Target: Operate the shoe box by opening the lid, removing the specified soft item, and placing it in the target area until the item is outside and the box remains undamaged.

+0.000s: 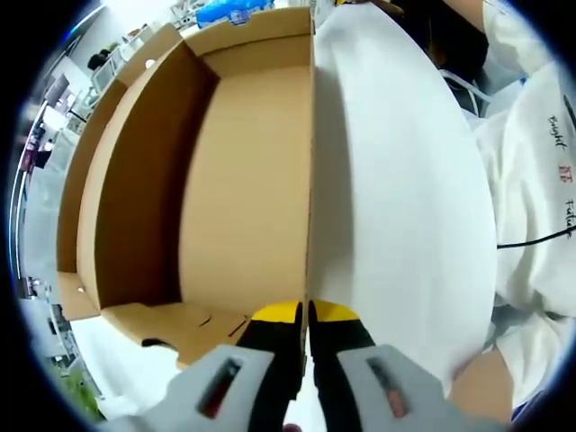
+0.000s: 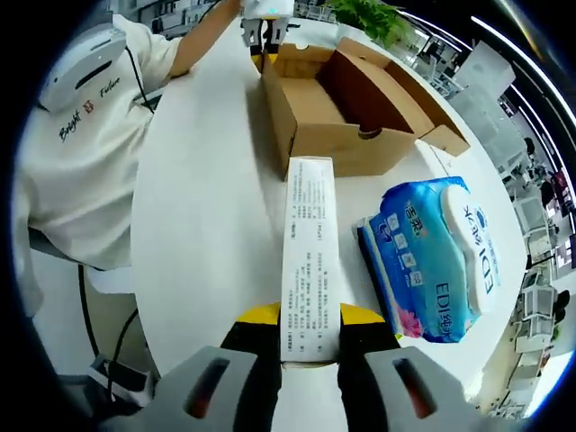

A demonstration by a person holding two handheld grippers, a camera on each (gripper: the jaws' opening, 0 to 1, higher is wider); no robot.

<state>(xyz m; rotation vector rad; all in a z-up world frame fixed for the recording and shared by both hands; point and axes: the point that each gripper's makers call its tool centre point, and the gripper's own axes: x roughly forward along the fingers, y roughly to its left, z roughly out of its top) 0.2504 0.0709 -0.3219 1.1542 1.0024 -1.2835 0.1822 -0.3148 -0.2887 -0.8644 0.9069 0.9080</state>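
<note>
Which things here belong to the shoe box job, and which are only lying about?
Job: open shoe box; blue tissue pack, soft, already outside; left hand-held gripper pinching the box wall; right hand-held gripper holding a white carton.
Lying about: green plant.

a white round table (image 2: pixel 207 225) carried everything; a person in a white shirt (image 2: pixel 81 153) with printed lettering sat beside it; a leafy green plant (image 2: pixel 369 18) stood past its far edge; desks and clutter (image 2: pixel 531 198) lay blurred beyond
</note>
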